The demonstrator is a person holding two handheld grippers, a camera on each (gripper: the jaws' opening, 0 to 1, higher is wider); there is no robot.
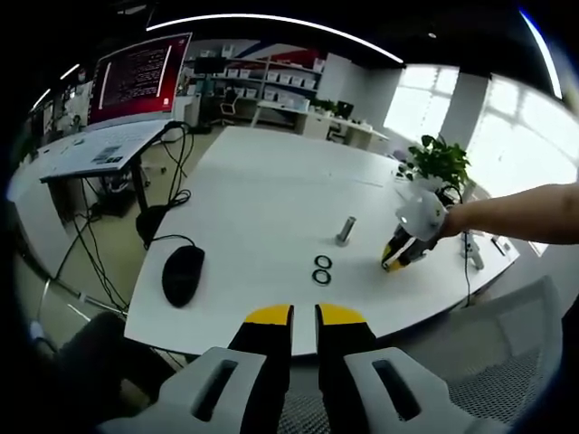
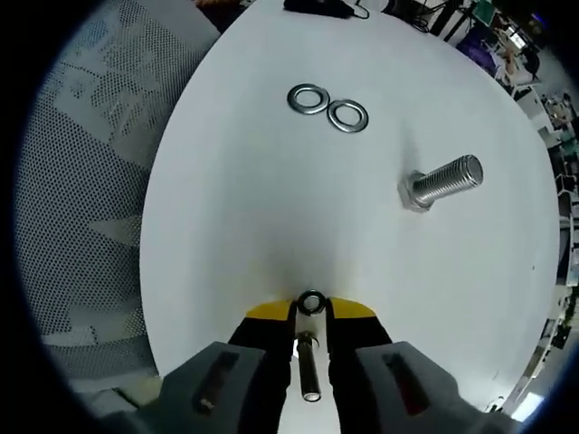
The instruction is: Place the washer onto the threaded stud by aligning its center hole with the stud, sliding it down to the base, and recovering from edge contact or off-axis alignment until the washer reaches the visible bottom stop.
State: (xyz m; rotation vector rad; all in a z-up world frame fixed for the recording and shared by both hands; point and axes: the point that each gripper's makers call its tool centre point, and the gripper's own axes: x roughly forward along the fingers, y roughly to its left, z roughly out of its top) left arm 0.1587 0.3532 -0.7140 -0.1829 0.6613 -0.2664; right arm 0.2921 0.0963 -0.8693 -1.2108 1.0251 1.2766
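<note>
Right gripper (image 2: 310, 306) — clamped, I think, on a washer (image 2: 311, 303); left gripper (image 1: 305, 316) together, idle. My risk: an off-axis approach catching the threaded stud (image 2: 441, 182) — jamming.

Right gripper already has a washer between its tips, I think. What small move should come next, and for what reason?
Probably carry the right gripper toward the threaded stud and bring the held washer over its top. The washer sits pinched at the gripper tips, while the stud stands apart on the white table, bare. Two more washers lie flat beyond.
</note>
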